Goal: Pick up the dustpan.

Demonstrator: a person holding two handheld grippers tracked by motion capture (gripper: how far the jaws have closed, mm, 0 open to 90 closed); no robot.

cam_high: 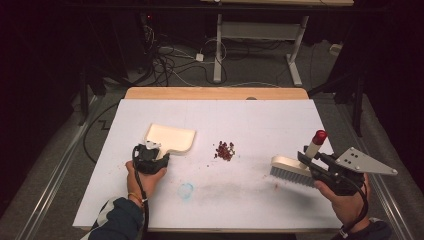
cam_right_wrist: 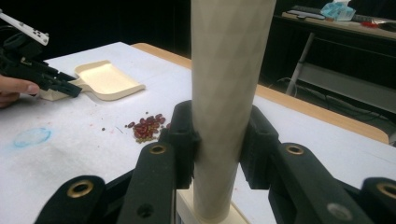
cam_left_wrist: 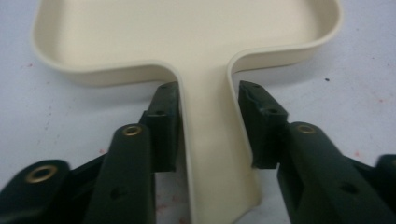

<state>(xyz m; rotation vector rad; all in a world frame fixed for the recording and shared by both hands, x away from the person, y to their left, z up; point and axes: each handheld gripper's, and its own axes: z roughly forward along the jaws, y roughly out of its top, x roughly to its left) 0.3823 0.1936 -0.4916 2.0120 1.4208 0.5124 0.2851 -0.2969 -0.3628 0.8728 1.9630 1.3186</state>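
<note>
Beans (cam_high: pixel 225 150), a small heap of dark red ones, are lying loose near the middle of the white table (cam_high: pixel 280 125), between the two tools that are meant to gather them. To their left the cream dustpan (cam_high: pixel 171 138) is sitting flat on the sheet with its mouth pointing away from the person and its short handle (cam_left_wrist: pixel 212 140) pointing back, which is what lets the left gripper (cam_high: pixel 159 151) take it from behind. In the left gripper view the two black pads (cam_left_wrist: pixel 164 123) are closing in on either side of that handle; the left one is pressing the edge, while the right one seems to be just touching it (the angle makes this hard to judge). Well off to the right, the right gripper (cam_high: pixel 309 161) is clamping the pale upright stem of the brush (cam_high: pixel 291 171), whose red-capped end is sticking up and whose bristles are resting on the table, ready for sweeping the heap toward the pan.
</note>
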